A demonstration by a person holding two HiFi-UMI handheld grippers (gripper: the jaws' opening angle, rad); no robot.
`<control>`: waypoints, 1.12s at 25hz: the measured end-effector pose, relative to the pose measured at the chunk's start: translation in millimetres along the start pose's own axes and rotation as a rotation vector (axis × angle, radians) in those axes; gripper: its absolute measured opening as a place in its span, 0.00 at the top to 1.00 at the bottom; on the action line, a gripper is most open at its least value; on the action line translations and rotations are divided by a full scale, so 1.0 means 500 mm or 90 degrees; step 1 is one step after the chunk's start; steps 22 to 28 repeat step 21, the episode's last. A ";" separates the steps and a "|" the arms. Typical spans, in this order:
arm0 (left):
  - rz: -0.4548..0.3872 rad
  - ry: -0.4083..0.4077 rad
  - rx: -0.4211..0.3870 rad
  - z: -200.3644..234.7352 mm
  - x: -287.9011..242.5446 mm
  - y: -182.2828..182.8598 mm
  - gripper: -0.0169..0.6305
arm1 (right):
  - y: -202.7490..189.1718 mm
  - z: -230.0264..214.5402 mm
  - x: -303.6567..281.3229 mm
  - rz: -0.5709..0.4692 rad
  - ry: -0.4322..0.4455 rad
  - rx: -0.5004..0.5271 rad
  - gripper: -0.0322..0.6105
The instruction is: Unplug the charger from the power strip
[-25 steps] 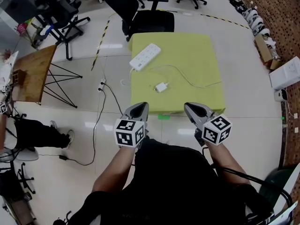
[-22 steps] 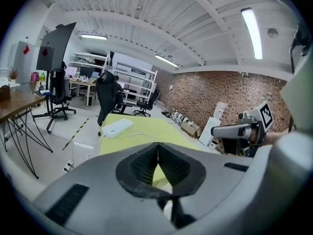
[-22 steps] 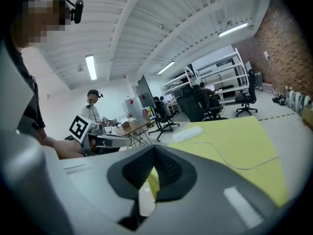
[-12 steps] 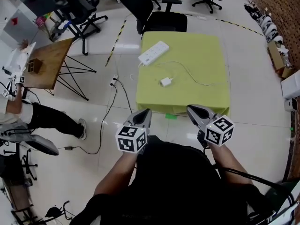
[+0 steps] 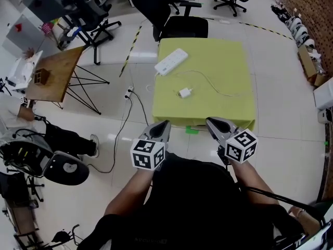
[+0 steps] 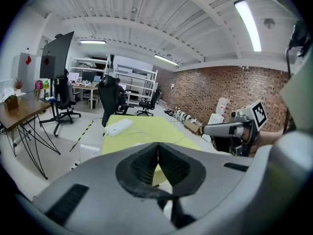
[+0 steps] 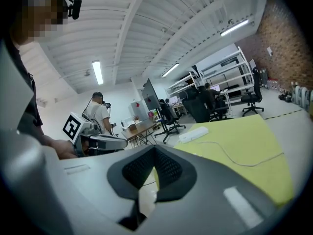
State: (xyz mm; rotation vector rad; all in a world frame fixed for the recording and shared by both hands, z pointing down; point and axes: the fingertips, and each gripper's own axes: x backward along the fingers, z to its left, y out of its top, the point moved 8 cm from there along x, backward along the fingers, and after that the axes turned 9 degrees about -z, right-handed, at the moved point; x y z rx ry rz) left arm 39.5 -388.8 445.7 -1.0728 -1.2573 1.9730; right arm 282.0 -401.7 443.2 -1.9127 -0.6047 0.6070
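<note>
Item: charger [image 5: 184,92], white, lying flat on the yellow table [image 5: 234,113], apart from the power strip [image 5: 171,61], which is found at 11 o'clock of it; a thin cable [image 5: 225,94] trails off toward 3 o'clock.

Left gripper [image 5: 164,124] and right gripper [image 5: 210,121]: both pressed together, nothing pinched, held off the table's edge at 6 o'clock.

Handling: the separation the task wants is judged already present, so no pull on the strip is called for; the cable is best left undragged.

Views: the charger is made out in the head view only. Strip and cable are shown low and side-on in the right gripper view; the opposite gripper is shown in each gripper view
</note>
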 end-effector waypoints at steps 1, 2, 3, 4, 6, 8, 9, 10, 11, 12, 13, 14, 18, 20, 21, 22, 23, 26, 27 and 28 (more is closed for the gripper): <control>-0.005 0.001 0.000 -0.001 0.001 0.002 0.96 | -0.001 0.000 0.002 0.000 0.000 0.002 0.95; -0.010 0.002 0.002 -0.003 0.001 0.004 0.96 | -0.002 -0.001 0.005 0.000 0.001 0.005 0.95; -0.014 0.003 0.003 -0.004 0.000 0.004 0.96 | -0.003 -0.003 0.006 -0.001 0.003 0.008 0.95; -0.017 0.005 0.003 -0.005 -0.002 0.005 0.96 | -0.004 -0.004 0.007 0.000 0.004 0.009 0.95; -0.016 0.007 0.005 -0.007 -0.005 0.006 0.96 | -0.008 -0.005 0.007 0.003 0.006 0.006 0.95; -0.013 0.006 0.005 -0.013 -0.004 0.003 0.96 | -0.015 -0.001 0.011 0.008 0.008 0.004 0.95; -0.014 0.006 0.004 -0.016 -0.003 0.001 0.96 | -0.018 0.000 0.014 0.009 0.008 0.004 0.95; -0.014 0.006 0.003 -0.018 -0.002 -0.002 0.96 | -0.020 0.000 0.016 0.009 0.009 0.005 0.95; -0.014 0.006 0.001 -0.020 -0.001 -0.005 0.96 | -0.022 -0.001 0.018 0.009 0.008 0.006 0.95; -0.014 0.007 0.000 -0.021 -0.002 -0.007 0.96 | -0.023 -0.003 0.020 0.008 0.007 0.007 0.95; -0.013 0.007 -0.001 -0.022 -0.002 -0.010 0.96 | -0.024 -0.005 0.023 0.008 0.006 0.006 0.95; -0.011 0.008 -0.002 -0.024 -0.002 -0.013 0.96 | -0.026 -0.006 0.026 0.008 0.004 0.005 0.95; -0.006 0.008 -0.007 -0.032 -0.001 -0.020 0.96 | -0.035 -0.007 0.039 0.014 0.002 0.003 0.95; -0.007 0.010 -0.014 -0.036 -0.001 -0.018 0.96 | -0.035 -0.009 0.042 0.017 0.004 0.005 0.95; -0.009 0.011 -0.018 -0.038 -0.001 -0.017 0.96 | -0.035 -0.010 0.043 0.019 0.005 0.007 0.95; -0.009 0.011 -0.018 -0.038 -0.001 -0.017 0.96 | -0.035 -0.010 0.043 0.019 0.005 0.007 0.95; -0.009 0.011 -0.018 -0.038 -0.001 -0.017 0.96 | -0.035 -0.010 0.043 0.019 0.005 0.007 0.95; -0.009 0.011 -0.018 -0.038 -0.001 -0.017 0.96 | -0.035 -0.010 0.043 0.019 0.005 0.007 0.95; -0.009 0.011 -0.018 -0.038 -0.001 -0.017 0.96 | -0.035 -0.010 0.043 0.019 0.005 0.007 0.95; -0.009 0.011 -0.018 -0.038 -0.001 -0.017 0.96 | -0.035 -0.010 0.043 0.019 0.005 0.007 0.95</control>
